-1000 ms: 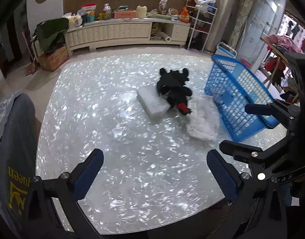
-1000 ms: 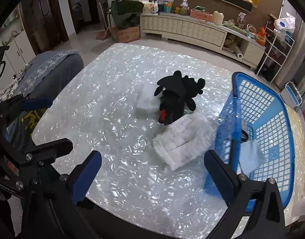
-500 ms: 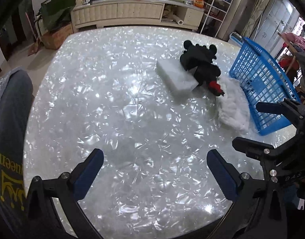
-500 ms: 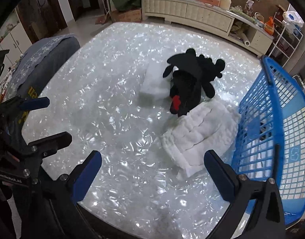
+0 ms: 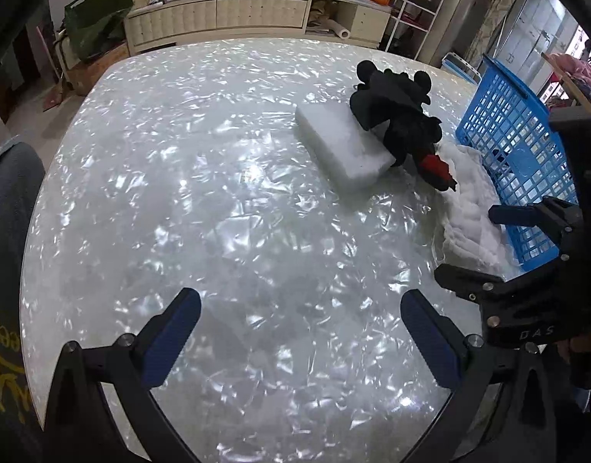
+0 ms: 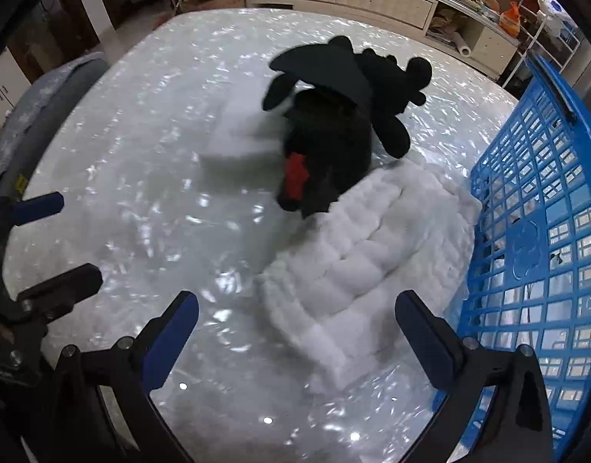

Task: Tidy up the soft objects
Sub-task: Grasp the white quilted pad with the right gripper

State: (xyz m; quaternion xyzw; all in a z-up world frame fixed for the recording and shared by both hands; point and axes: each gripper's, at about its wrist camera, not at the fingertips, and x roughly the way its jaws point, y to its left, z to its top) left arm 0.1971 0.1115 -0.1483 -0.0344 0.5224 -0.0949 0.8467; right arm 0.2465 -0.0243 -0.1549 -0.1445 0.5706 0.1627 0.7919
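A black plush toy with a red patch lies on the pearly table, partly over a white foam block and a folded white quilted cloth. A blue plastic basket stands right of the cloth. My right gripper is open and empty, just above the cloth's near edge. My left gripper is open and empty over bare table, well short of the foam block. The toy, cloth and basket also show in the left wrist view.
A long white cabinet with clutter stands behind the table. A grey chair back is at the table's left edge. A wire rack is at the back right. The other gripper shows at the edge of each view.
Both grippers have moved forward and lower over the table. The right one now hovers at the white cloth, close to the toy. Both stay open.
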